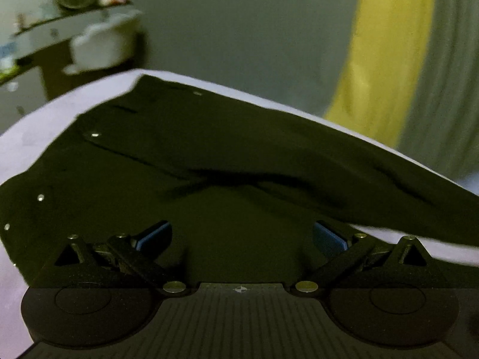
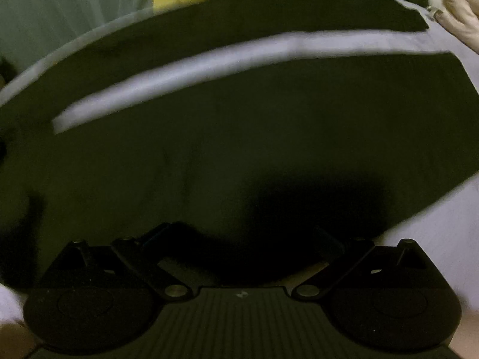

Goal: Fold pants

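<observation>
Black pants point(image 1: 185, 155) lie spread on a pale lilac sheet point(image 1: 36, 131). In the left wrist view I see the waist end with metal rivets and a fold running across the middle. My left gripper point(image 1: 241, 236) is open, its blue-padded fingers point(image 1: 327, 239) wide apart just above the cloth. In the right wrist view the two legs point(image 2: 239, 137) lie side by side with a strip of sheet point(image 2: 209, 59) between them. My right gripper point(image 2: 239, 239) is open over the near leg, close to the fabric.
A shelf with a white tub point(image 1: 101, 45) stands at the back left. A yellow cloth point(image 1: 386, 53) hangs by grey curtains behind the bed. A beige bundle and a white cable point(image 2: 455, 6) lie at the far right of the sheet.
</observation>
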A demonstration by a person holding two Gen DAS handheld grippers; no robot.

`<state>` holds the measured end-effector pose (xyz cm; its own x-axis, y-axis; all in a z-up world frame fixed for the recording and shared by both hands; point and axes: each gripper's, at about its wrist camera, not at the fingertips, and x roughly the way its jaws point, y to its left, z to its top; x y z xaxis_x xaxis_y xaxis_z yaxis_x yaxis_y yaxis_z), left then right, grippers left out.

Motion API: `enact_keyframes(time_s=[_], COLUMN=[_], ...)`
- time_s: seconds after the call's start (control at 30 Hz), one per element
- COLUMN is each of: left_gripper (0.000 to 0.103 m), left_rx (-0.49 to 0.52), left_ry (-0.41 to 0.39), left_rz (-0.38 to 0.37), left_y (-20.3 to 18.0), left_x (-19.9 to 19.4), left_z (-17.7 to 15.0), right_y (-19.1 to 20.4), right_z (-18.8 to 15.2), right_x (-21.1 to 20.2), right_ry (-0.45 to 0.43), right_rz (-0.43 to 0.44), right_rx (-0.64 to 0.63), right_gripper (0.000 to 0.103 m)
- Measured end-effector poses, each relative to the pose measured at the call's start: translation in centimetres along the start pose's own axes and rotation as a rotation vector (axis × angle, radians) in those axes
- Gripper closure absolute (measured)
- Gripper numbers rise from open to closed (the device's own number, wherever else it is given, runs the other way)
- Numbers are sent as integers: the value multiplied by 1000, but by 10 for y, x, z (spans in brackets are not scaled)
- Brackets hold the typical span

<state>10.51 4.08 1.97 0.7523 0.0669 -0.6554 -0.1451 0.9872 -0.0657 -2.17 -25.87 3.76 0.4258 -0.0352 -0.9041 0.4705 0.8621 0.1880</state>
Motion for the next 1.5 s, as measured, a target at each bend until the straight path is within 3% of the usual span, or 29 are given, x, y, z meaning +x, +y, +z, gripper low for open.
enact_keyframes(time_s=[0.1,0.17,0.27,0.37,0.43,0.57,0.67,0.8,0.93,1.0,1.03,1.07,1.1,1.17,1.27,1.37,1.5], left_gripper=[0,0,0,0,0,0,0,0,0,0,0,0,0,0,0,0,0], left_rx=[-31,-24,-38,-66,-75,-37,-28,-33,-46,-71,-83,-94,-99,-101,-102,-99,-98], left_ry=[-18,2,-67,-117,-84,-97,-100,-102,-101,-95,-92,-90,-89,-88,-88,-89,-89], left_rz=[77,97,153,174,173,192,194,196,189,174,166,161,158,158,161,166,166], left_y=[7,11,17,20,21,13,10,11,11,15,17,18,19,19,18,17,17], left_x=[29,45,48,52,58,63,61,65,63,63,63,63,63,63,63,63,63], left_z=[-17,-19,-13,-17,-18,-21,-28,-27,-30,-31,-31,-30,-30,-30,-30,-30,-31], right_y=[-16,-25,-39,-50,-54,-54,-54,-55,-49,-47,-49,-50,-51,-59,-76,-89,-113], right_z=[67,117,191,243,266,286,296,304,299,295,294,293,290,276,231,152,68], right_x=[-7,2,35,70,92,127,140,150,154,148,143,137,128,103,55,17,29], right_ry=[-89,-130,-116,-97,-87,-81,-99,-94,-118,-133,-140,-141,-155,-216,-312,-366,-322], right_rz=[-16,-29,-61,-117,-166,-292,-330,-361,-429,-432,-406,-385,-347,-273,-133,-40,18], right_rx=[83,133,270,413,488,539,521,484,424,378,357,343,320,293,274,259,340], right_gripper=[6,17,36,37,37,36,25,25,39,65,74,91,99,100,101,101,101])
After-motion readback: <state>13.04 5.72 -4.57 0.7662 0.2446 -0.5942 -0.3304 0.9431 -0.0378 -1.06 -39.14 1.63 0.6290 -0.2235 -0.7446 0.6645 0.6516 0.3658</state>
